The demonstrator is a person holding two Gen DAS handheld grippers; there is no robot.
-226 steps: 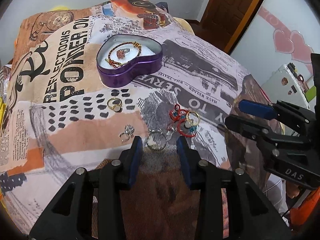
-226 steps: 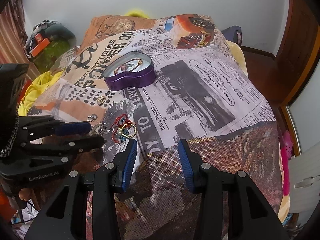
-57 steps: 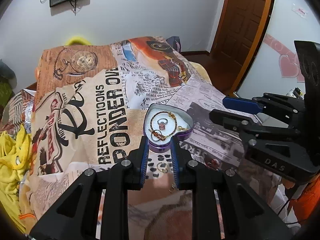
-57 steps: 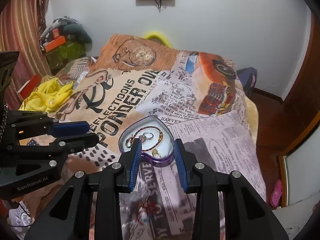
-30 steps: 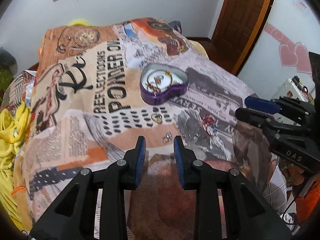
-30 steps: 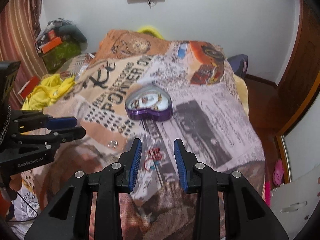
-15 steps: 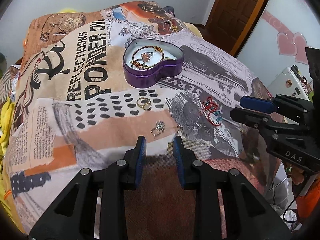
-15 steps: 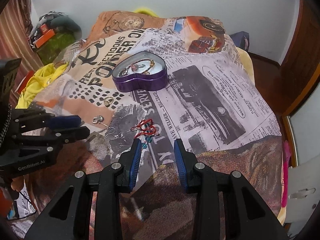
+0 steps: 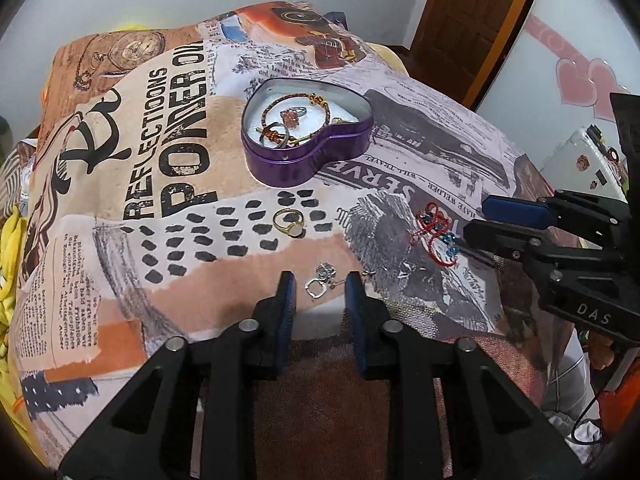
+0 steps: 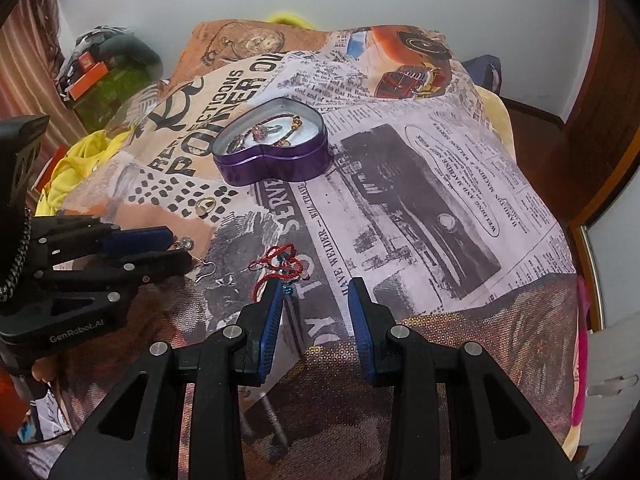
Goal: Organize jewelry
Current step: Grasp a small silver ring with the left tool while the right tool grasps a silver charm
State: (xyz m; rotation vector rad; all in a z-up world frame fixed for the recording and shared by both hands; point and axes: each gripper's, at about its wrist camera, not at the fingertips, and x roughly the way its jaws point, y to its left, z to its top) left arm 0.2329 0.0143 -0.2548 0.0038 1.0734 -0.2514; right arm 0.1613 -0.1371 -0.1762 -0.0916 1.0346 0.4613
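Note:
A purple heart-shaped tin (image 9: 308, 160) (image 10: 276, 164) stands on the printed cloth and holds a beaded bracelet (image 9: 296, 100) and rings. A gold ring (image 9: 289, 222) (image 10: 205, 205) lies in front of it. A silver earring (image 9: 322, 278) lies on the cloth between the fingertips of my open left gripper (image 9: 320, 280). A red cord piece with blue beads (image 9: 436, 232) (image 10: 280, 268) lies to the right, just ahead of my open right gripper (image 10: 316, 294), whose left finger is beside it. Both grippers are empty.
The printed cloth (image 9: 160, 160) covers a raised surface that drops off at the near edge. A wooden door (image 9: 472, 20) is at the back right. Yellow fabric (image 10: 72, 168) and boxes lie at the left. A white cabinet (image 9: 584, 160) stands at the right.
Both grippers have dropped and moved forward toward the cloth. The silver earring now lies between my left fingertips, and the red cord piece is at my right gripper's left finger.

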